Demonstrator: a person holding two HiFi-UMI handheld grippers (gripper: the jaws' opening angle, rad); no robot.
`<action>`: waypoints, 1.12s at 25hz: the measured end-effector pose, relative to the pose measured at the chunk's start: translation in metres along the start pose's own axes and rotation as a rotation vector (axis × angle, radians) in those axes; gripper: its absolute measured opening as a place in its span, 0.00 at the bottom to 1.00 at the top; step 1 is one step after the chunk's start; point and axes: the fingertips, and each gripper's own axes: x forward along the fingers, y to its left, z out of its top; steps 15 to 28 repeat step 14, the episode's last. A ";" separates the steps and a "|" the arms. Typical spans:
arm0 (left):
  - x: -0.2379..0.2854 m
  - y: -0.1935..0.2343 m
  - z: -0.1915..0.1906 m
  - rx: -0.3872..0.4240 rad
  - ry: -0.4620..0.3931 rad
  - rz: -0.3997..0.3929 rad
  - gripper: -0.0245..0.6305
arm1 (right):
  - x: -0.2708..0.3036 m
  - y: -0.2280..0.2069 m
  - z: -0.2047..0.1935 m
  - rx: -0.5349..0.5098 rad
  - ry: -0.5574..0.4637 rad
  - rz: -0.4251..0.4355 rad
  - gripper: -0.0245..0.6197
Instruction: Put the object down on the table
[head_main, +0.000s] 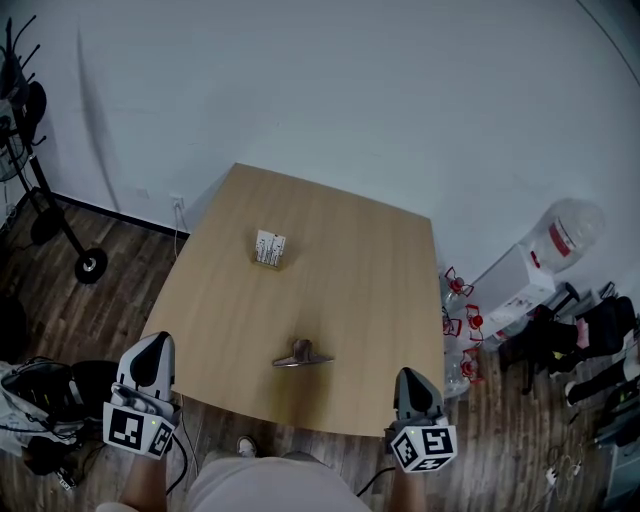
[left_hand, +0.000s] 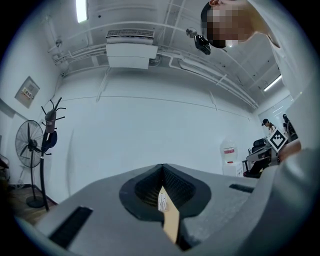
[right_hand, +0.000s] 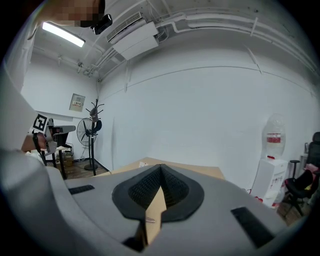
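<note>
Fingers closed and empty on both our left gripper (head_main: 155, 350) and right gripper (head_main: 413, 380), at the table's (head_main: 350, 260) near edge. We see the metal object (head_main: 302, 355) lying on the table between them, with a small white box (head_main: 270, 248) farther off.

Cool, even light comes from ceiling tube lamps (left_hand: 81, 10), which glare white in both gripper views. The head view is dimmer, its corners dark. A soft shadow streaks the wall (head_main: 95, 100). Lines bow at the edges.
</note>
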 end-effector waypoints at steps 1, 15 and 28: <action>-0.001 0.001 0.000 0.001 0.002 0.001 0.05 | 0.000 0.002 0.000 0.001 0.000 0.002 0.03; -0.005 0.001 -0.012 -0.009 0.014 0.007 0.05 | 0.001 0.019 -0.007 -0.068 0.007 0.013 0.03; -0.005 0.001 -0.012 -0.009 0.014 0.007 0.05 | 0.001 0.019 -0.007 -0.068 0.007 0.013 0.03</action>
